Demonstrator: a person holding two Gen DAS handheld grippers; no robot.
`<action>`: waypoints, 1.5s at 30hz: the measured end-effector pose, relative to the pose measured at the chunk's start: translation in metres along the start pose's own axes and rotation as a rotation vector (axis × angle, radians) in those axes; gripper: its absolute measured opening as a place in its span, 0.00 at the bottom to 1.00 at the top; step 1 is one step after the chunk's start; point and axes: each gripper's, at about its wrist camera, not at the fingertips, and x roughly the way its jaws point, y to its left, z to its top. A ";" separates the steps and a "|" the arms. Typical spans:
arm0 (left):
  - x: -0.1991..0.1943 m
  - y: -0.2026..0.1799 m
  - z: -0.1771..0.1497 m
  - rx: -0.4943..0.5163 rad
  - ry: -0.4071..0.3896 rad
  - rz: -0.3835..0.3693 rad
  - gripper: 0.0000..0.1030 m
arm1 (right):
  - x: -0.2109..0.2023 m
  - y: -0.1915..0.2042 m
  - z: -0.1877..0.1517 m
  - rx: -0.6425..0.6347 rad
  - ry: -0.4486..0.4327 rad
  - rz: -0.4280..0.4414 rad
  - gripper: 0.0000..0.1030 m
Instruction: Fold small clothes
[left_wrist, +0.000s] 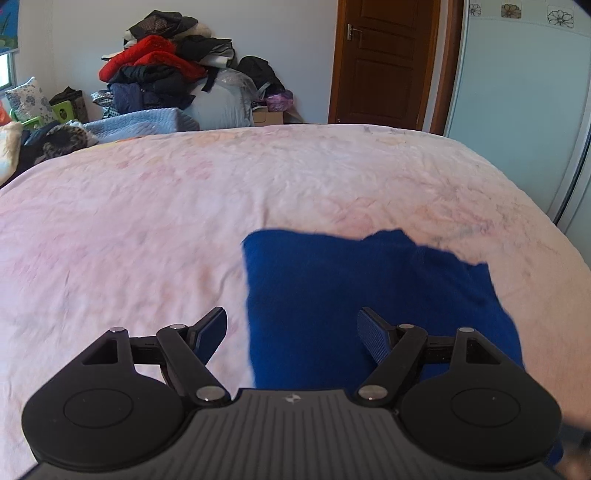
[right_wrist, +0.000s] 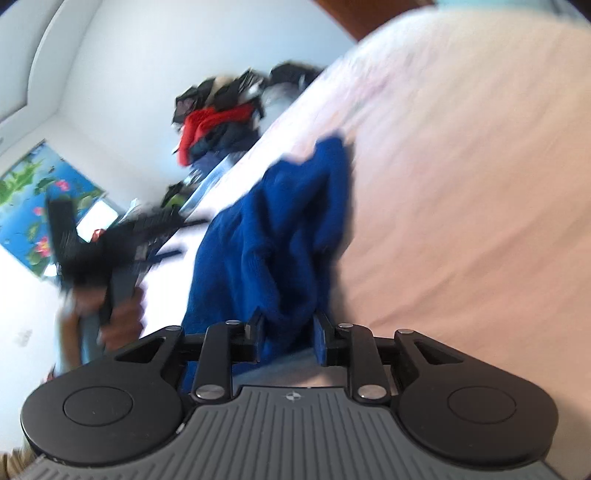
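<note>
One pink-covered bed (left_wrist: 184, 221) carries the blue garment (left_wrist: 351, 295), lying rumpled near its close edge. Left gripper (left_wrist: 291, 328): jaws wide apart, holding nothing, the cloth's left edge lying below the gap. Right gripper (right_wrist: 288, 339): jaws partly open around a fold, seemingly slack. Advice: release fully, flatten, then align edges before the next fold.

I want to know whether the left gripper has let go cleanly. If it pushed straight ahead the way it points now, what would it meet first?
Probably the blue garment: the left gripper stands open and empty, with the cloth's left part straight ahead between its fingers, on the pink bedspread. How far above the cloth it hovers is unclear.
</note>
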 end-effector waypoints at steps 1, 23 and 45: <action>-0.004 0.002 -0.006 0.000 0.004 0.002 0.75 | -0.006 0.005 0.005 -0.034 -0.039 -0.051 0.35; -0.019 -0.019 -0.034 0.107 -0.020 0.008 0.76 | 0.172 0.059 0.133 -0.481 0.087 -0.151 0.04; -0.017 -0.026 -0.050 0.094 0.010 0.017 0.80 | 0.117 0.087 0.081 -0.668 0.068 -0.238 0.49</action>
